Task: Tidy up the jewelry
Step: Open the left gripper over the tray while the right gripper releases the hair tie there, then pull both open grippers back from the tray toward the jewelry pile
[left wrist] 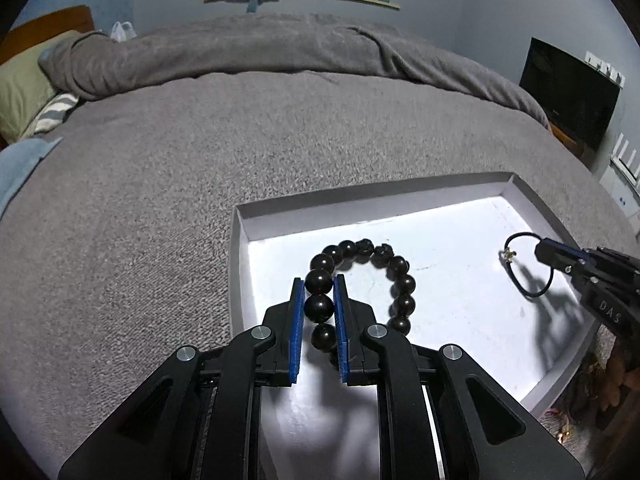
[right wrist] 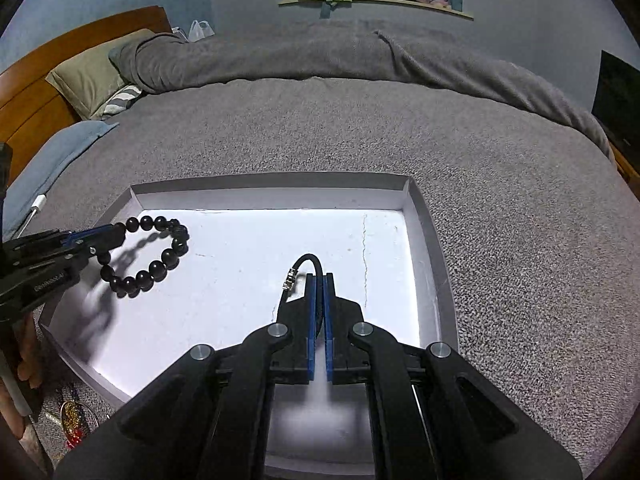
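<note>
Left gripper [left wrist: 319, 280]: blue pads narrowed onto the bead bracelet [left wrist: 362, 252], clamping its beads on both sides. Seen from the right wrist view, the same gripper [right wrist: 114, 236] enters from the left edge with the bracelet [right wrist: 160, 264] hanging from its tip as a loop.

Bead bracelet: round, dark, glossy beads on one loop. It sits over the left part of the tray [left wrist: 240, 240], casting a shadow on the tray floor; whether its lower beads touch the floor cannot be told.

Right gripper [right wrist: 320, 280]: pads nearly together, pinching the cord bracelet [right wrist: 308, 260]. From the left wrist view this gripper [left wrist: 540, 252] reaches in from the right edge with the cord loop [left wrist: 520, 280] held at its tip.

Cord bracelet: thin black cord with a small metal clasp [right wrist: 289, 280]. It is over the right part of the tray, well apart from the bead bracelet, its shadow falling below it.

Tray: shallow, white, rectangular, low walls, lying on the blanket [right wrist: 360, 140]. Floor shows faint marks and a thin crack line [right wrist: 365, 248].

Blanket: grey, covering the bed; folded back in a ridge at the far side.

Pillow [right wrist: 88, 76]: olive, at the wooden headboard [right wrist: 40, 92].

Shelf [right wrist: 376, 2]: on the far wall, holding clothing.

Loose trinkets [right wrist: 74, 420]: on the blanket beside the tray's near left corner; too blurred to identify.
</note>
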`<state>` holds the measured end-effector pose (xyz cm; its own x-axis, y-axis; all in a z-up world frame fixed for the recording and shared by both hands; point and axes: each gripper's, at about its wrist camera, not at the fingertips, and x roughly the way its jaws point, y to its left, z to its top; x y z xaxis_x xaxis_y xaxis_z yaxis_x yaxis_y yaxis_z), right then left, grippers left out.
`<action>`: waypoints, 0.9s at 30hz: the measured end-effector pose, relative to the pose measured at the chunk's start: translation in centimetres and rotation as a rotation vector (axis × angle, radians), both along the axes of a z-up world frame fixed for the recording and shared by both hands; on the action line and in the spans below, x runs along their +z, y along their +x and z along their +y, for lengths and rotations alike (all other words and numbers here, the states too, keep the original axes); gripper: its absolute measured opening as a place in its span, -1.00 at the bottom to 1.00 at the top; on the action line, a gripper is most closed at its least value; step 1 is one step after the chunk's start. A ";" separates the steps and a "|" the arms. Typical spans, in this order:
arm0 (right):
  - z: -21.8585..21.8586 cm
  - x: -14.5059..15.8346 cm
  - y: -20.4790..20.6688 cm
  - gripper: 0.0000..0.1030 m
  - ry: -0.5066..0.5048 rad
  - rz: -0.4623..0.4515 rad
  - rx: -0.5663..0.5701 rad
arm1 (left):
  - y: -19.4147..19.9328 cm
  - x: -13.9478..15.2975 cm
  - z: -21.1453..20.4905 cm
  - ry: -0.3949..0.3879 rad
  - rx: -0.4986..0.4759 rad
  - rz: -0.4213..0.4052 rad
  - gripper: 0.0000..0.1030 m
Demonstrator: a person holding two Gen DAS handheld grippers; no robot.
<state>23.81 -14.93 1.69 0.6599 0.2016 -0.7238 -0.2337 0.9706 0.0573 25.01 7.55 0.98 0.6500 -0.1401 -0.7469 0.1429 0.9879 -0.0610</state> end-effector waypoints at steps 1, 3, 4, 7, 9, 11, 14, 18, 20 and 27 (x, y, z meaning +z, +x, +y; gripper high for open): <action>0.0 0.1 0.0 -0.94 0.003 -0.003 0.000 | 0.1 0.0 0.0 0.004 0.002 -0.001 -0.70; -0.1 0.2 -0.1 -0.94 0.007 -0.010 -0.001 | 0.1 0.1 0.0 0.004 0.003 -0.005 -0.70; -0.2 0.3 -0.1 -0.94 0.010 -0.011 -0.001 | 0.0 0.1 0.0 0.004 0.005 -0.007 -0.70; -0.4 0.6 -0.2 -0.80 0.021 -0.022 -0.006 | -0.4 0.4 0.2 -0.008 0.009 -0.024 -0.18; -0.5 0.9 -0.3 -0.46 0.031 -0.034 -0.011 | -0.7 0.8 0.3 -0.012 0.014 -0.042 -0.07; -0.7 1.5 -0.6 -0.16 0.048 -0.059 -0.016 | -0.9 1.1 0.2 -0.024 0.014 -0.047 -0.05; -0.9 2.5 -1.2 0.11 0.075 -0.095 -0.018 | -1.6 2.0 0.1 -0.038 0.026 -0.073 0.41; -1.4 4.5 -2.5 0.65 0.099 -0.183 -0.036 | -3.3 3.9 -0.2 -0.031 0.027 -0.138 0.53; -1.8 5.5 -3.2 0.90 0.111 -0.231 -0.058 | -3.9 4.7 -0.4 -0.025 0.036 -0.166 0.71; -3.9 7.7 -5.1 0.90 0.159 -0.333 -0.138 | -6.1 6.4 -0.5 0.022 0.109 -0.243 0.87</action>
<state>18.68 -18.85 9.35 0.8820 0.1869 -0.4325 -0.1327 0.9793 0.1525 18.92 7.01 7.41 0.8211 -0.0452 -0.5690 0.0438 0.9989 -0.0162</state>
